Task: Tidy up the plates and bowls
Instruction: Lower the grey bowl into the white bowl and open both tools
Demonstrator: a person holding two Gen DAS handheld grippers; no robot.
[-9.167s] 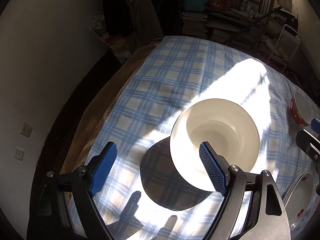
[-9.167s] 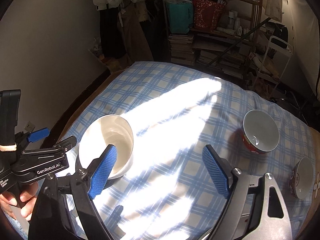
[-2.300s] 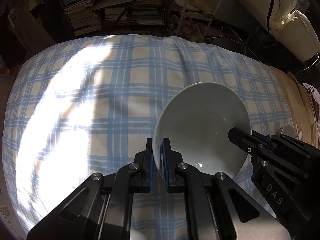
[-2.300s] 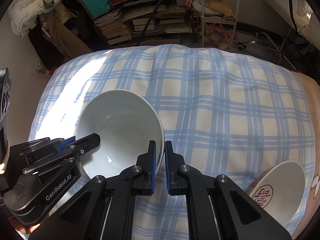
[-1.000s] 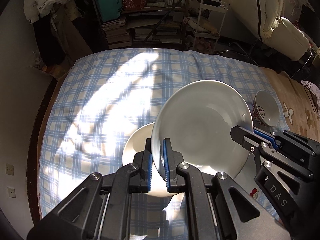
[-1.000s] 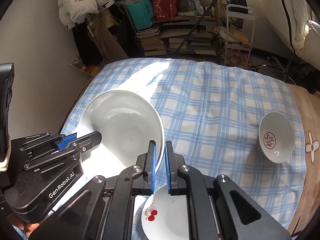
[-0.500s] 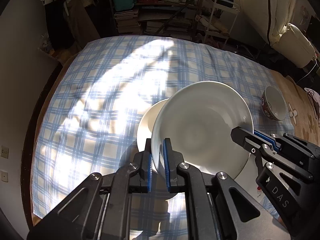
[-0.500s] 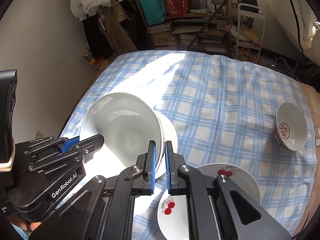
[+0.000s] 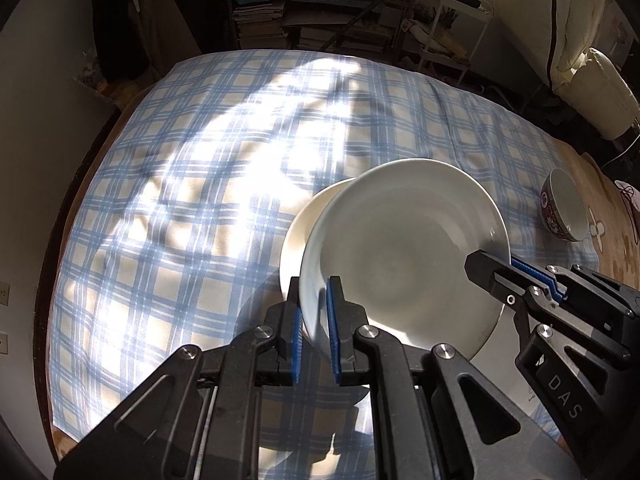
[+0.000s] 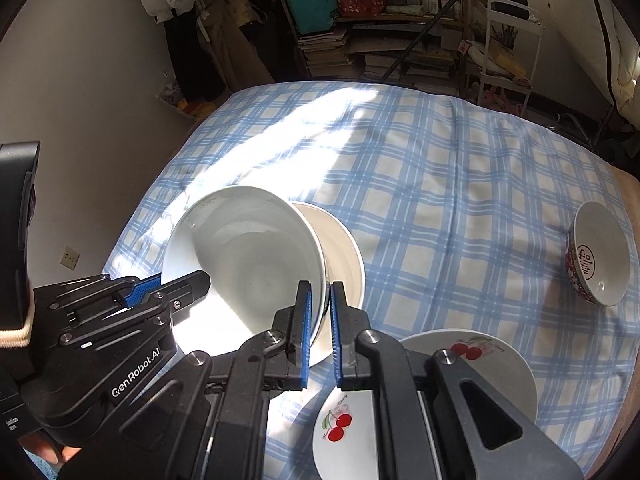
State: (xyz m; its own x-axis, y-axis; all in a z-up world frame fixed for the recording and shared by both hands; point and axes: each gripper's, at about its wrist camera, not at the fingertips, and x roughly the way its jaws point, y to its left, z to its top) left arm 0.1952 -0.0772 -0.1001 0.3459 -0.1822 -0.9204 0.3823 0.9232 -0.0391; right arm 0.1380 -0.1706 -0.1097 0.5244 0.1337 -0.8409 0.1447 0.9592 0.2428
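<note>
A large white bowl (image 9: 404, 248) (image 10: 248, 264) hangs tilted over the blue checked cloth, held at opposite rims. My left gripper (image 9: 313, 312) is shut on its near-left rim, and my right gripper (image 10: 320, 316) is shut on its right rim. The right gripper (image 9: 508, 276) also shows at the bowl's far rim in the left wrist view, the left gripper (image 10: 176, 286) likewise in the right wrist view. Just beneath and behind the held bowl sits a cream bowl (image 9: 304, 220) (image 10: 340, 248), mostly hidden. Whether the two bowls touch I cannot tell.
A red-patterned small bowl (image 10: 600, 260) (image 9: 564, 208) stands at the cloth's right edge. Two cherry-print plates (image 10: 472, 360) (image 10: 348, 428) lie near the front, under my right gripper. Shelves with books, a white rack (image 10: 508, 40) and a wall lie beyond the table.
Both grippers have come down with the white bowl and carried it over the cream bowl, which now shows behind its rim. The grips have not changed.
</note>
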